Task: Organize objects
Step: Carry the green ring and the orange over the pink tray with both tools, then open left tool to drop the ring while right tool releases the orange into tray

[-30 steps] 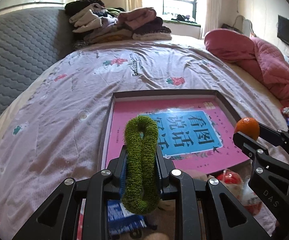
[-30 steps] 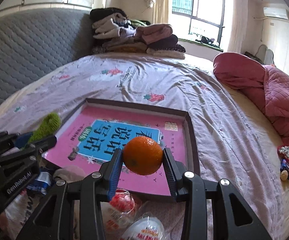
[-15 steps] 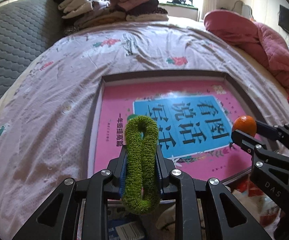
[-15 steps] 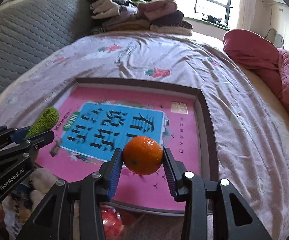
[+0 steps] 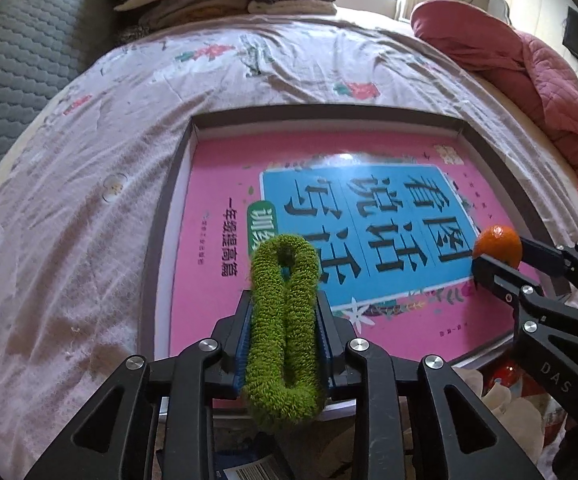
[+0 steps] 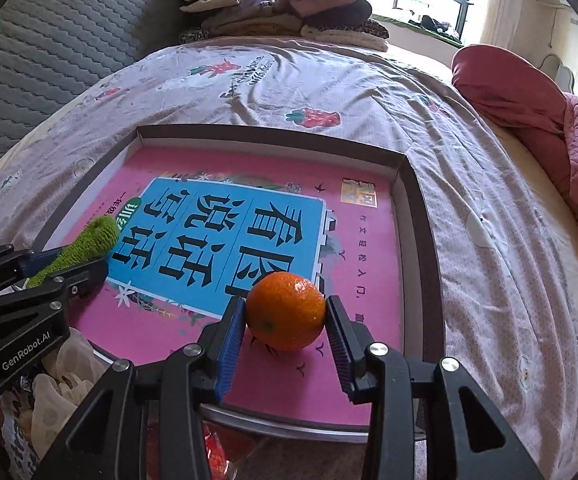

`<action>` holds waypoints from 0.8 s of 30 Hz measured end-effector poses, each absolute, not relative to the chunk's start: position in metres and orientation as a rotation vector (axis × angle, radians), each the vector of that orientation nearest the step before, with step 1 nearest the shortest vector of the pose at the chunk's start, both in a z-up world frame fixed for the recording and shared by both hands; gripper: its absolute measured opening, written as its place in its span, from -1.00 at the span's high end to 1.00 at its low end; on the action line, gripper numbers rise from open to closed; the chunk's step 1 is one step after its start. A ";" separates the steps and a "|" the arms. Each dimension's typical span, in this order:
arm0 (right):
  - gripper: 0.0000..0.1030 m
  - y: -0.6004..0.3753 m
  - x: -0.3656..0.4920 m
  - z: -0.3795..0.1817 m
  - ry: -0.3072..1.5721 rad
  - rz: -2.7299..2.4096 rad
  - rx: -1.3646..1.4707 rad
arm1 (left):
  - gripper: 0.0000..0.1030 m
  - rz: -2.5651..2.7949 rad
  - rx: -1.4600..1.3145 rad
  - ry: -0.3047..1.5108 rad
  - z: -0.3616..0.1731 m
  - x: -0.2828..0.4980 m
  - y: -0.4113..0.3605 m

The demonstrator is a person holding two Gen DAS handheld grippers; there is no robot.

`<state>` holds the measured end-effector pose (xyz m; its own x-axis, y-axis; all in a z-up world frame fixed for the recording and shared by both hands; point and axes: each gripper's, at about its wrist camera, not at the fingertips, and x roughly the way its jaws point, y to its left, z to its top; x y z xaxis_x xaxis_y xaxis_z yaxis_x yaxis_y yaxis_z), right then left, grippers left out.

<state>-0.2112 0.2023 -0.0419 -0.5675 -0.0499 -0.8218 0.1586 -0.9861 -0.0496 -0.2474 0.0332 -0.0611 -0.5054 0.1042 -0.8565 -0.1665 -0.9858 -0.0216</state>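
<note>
Opening around a green fuzzy loop (image 5: 285, 320), the left hand-held gripper (image 5: 285, 312) was seen with the loop between its pads, above a pink book (image 5: 217, 184) in a shallow box (image 5: 161, 240). An orange (image 6: 285, 311) was pinched by the right hand-held gripper (image 6: 285, 320), over the book's near edge.

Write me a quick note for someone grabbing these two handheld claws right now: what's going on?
Left gripper: jaws opening, green fuzzy loop still between them.
Right gripper: clamped on the orange.
Both hover over the shallow box on the bed, which holds a pink book.
Done: both items brought over the box.
Left: set them inside; more clutter lies at the near edge.
</note>
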 end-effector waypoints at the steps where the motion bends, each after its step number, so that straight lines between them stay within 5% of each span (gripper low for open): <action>1: 0.20 0.202 -0.211 -0.042 0.183 -2.675 1.400 | 0.39 2.599 -1.471 0.095 -0.062 -0.247 0.033; 12: 0.17 0.206 -0.211 -0.037 0.166 -2.681 1.400 | 0.23 2.617 -1.483 0.082 -0.060 -0.246 0.027; 24: 0.04 0.211 -0.204 -0.022 0.083 -2.711 1.351 | -0.16 2.620 -1.435 0.048 -0.048 -0.240 0.023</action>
<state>-0.2039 0.2111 -0.0222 -0.5978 -0.0749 -0.7982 0.1236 -0.9923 0.0006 -0.2402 0.0235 -0.0478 -0.5296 0.1190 -0.8399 -0.1498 -0.9877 -0.0455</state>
